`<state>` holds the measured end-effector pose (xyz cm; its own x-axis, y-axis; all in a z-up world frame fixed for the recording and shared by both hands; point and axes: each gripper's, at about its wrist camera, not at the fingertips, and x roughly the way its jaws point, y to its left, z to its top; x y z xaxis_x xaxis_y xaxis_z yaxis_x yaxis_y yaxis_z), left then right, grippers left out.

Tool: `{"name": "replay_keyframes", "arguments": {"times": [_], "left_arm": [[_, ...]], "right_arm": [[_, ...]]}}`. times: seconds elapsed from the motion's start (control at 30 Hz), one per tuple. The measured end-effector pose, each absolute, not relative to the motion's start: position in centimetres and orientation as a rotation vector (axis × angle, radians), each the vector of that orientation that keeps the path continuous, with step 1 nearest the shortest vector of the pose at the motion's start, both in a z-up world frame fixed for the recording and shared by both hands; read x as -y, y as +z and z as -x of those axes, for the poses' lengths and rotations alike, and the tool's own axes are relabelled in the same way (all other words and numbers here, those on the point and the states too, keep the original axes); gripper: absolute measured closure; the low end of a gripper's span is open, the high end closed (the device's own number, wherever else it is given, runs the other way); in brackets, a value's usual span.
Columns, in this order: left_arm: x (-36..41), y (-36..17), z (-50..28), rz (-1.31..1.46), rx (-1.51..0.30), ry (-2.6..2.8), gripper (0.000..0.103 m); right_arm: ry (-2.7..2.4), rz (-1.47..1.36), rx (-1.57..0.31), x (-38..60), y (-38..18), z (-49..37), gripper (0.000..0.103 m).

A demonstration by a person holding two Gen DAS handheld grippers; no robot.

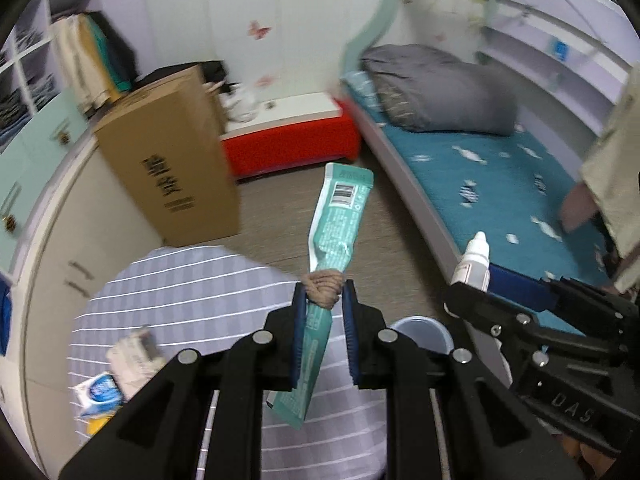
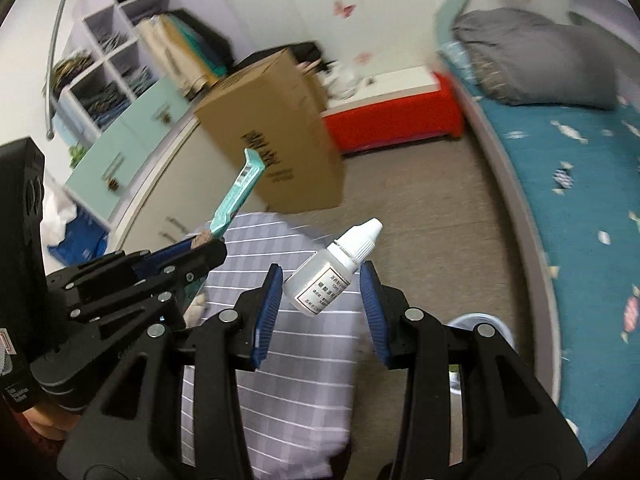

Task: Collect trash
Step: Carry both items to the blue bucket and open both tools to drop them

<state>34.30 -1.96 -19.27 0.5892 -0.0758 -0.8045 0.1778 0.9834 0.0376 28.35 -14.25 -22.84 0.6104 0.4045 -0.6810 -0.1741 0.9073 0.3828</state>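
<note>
Left hand-held gripper (image 1: 324,300) clamping teal wrapper (image 1: 334,220) (hair tie-wrapped), right hand-held gripper (image 2: 320,292) spread, dropper bottle (image 2: 332,272) between pads

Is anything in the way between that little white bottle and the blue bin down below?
Nothing visible blocks it. The small white dropper bottle sits between the fingers of the right gripper, above the striped grey tablecloth. The pale blue round bin sits lower right beside the table, its opening partly hidden by the gripper itself.
</note>
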Motion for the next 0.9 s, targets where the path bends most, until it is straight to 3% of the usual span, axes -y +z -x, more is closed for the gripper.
{"name": "replay_keyframes", "arguments": {"times": [0.47,0.53,0.9], "left_arm": [[14.5,-19.4,-33.4,-0.127,-0.934,-0.292,0.086],[15.1,-19.6,-33.6,-0.127,-0.941,-0.293,0.086],[16.2,-20.5,-35.1,-0.136,-0.982,-0.296,0.086]], "right_arm": [[0.176,-0.378,-0.808,27.9,-22.7,-24.5,0.061],[0.166,-0.398,-0.807,28.8,-23.2,-24.8,0.041],[0.102,-0.407,-0.784,31.3,-23.2,-24.5,0.037]]}}
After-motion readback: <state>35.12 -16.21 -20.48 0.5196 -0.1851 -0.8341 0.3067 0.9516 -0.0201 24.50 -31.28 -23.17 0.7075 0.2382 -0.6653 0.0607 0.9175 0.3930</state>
